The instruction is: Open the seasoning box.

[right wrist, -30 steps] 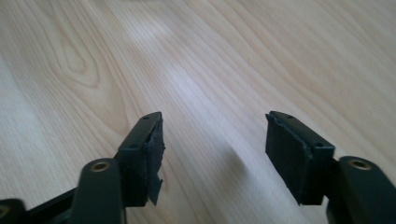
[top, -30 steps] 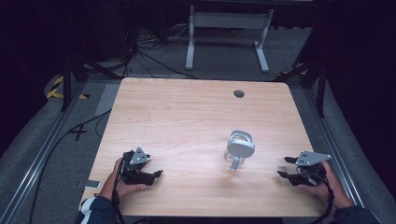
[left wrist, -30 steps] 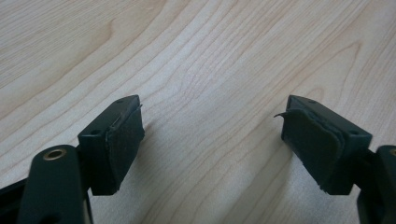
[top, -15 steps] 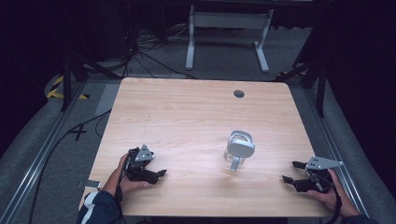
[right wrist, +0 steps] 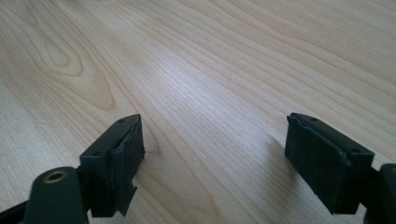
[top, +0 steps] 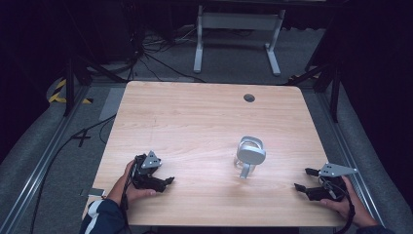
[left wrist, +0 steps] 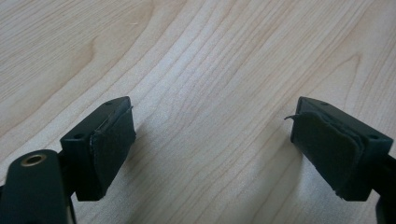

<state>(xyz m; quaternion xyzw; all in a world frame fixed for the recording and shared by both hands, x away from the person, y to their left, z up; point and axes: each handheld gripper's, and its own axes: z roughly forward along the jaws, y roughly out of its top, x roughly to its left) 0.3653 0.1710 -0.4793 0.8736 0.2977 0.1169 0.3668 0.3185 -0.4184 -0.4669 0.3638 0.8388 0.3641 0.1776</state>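
You rested both grippers, left (top: 163, 181) and right (top: 303, 180), fingers just spread wide and empty; next, reach the white cup (top: 250, 157) at centre-right of the counter (top: 195, 122).

I can't tell what the pale object (top: 250, 157) on the table (top: 195, 122) is; it's too small. My right hand (top: 351, 207) and left sleeve (top: 100, 219) are cut off by the bottom edge.
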